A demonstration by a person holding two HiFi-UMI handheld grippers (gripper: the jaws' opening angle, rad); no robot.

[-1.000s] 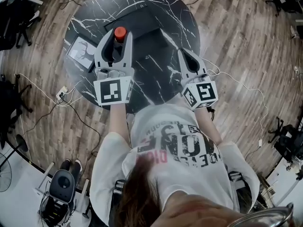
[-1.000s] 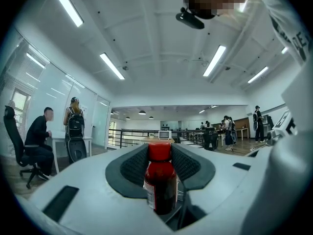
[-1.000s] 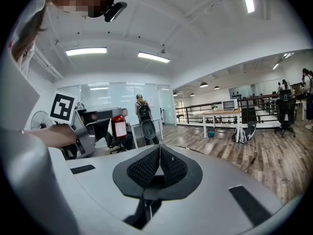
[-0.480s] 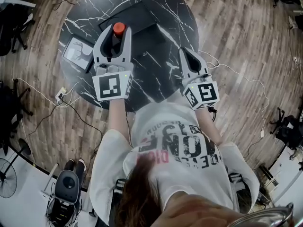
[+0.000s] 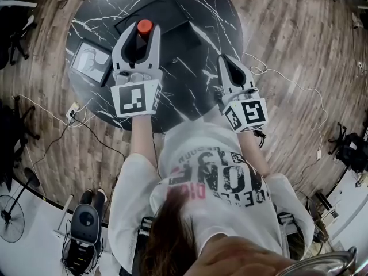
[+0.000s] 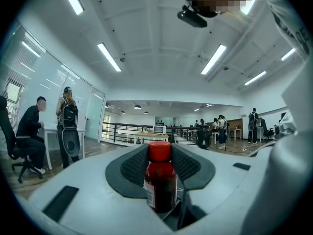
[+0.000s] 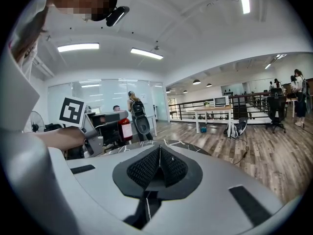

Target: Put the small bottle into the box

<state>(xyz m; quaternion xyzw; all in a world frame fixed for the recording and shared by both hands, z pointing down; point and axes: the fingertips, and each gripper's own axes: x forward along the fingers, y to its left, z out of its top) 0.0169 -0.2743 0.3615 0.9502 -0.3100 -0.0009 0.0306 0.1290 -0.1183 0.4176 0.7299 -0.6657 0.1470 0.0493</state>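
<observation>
Clamping the small bottle upright between its jaws, the left gripper held it above the round black marble table. From the head view, its red cap showed against the near edge of the black box. The right gripper hovered to the right, jaws pressed together, empty. A framed picture lay left of the box.

floor: laid in wood planks | table: round, black, veined in white | ceiling: lit by strip lights | far side: bounded by black railing
</observation>
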